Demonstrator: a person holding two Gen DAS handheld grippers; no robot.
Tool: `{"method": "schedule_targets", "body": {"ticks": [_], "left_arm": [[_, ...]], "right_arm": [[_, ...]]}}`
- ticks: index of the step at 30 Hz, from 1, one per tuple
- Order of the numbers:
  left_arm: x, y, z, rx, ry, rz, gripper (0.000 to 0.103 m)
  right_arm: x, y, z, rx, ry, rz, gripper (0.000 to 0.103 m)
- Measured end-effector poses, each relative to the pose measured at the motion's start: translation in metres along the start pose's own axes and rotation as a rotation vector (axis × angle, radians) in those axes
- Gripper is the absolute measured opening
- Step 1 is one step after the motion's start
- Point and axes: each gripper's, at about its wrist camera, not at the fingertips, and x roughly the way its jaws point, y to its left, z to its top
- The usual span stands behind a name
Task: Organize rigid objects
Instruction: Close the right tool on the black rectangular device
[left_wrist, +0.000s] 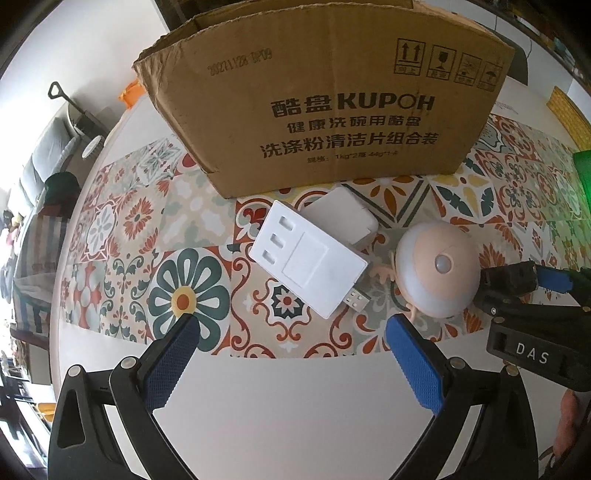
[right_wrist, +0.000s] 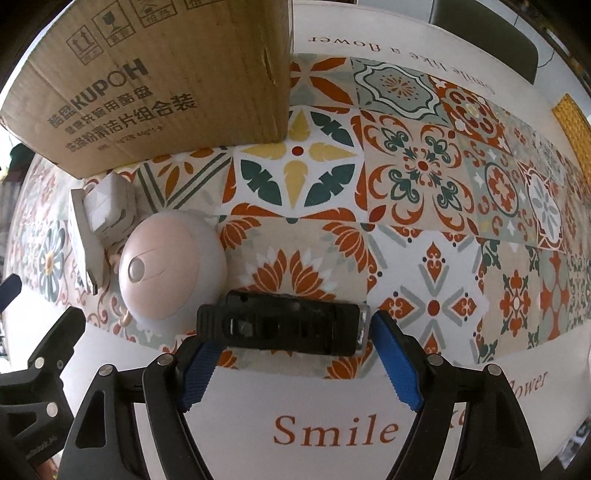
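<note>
Right wrist view: right gripper (right_wrist: 291, 354) pointing down, blue pads either side of flat black plastic block (right_wrist: 282, 325) on patterned tablecloth (right_wrist: 424, 177), contact unclear. Beside it, round pink dome light (right_wrist: 171, 264), white USB adapter (left_wrist: 308, 258), brown cardboard box (left_wrist: 332, 99). Left gripper (left_wrist: 295, 332) wide open, empty.

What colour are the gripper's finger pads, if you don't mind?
Blue pads, clearest in the left wrist view.

A home living room: a grey sofa (left_wrist: 44, 155) beside a table under a patterned tablecloth (left_wrist: 122, 221).
</note>
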Motion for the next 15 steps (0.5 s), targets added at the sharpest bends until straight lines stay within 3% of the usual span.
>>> {"method": "schedule_targets", "body": {"ticks": [6, 15], "left_arm": [[0.001, 0.006, -0.002, -0.008, -0.022, -0.016, 0.103], [-0.014, -0.007, -0.014, 0.042, -0.081, -0.034, 0.103]], "right_arm": [[0.006, -0.001, 0.009, 0.004, -0.015, -0.010, 0.074], [-0.002, -0.001, -0.009, 0.026, -0.036, -0.007, 0.074]]}}
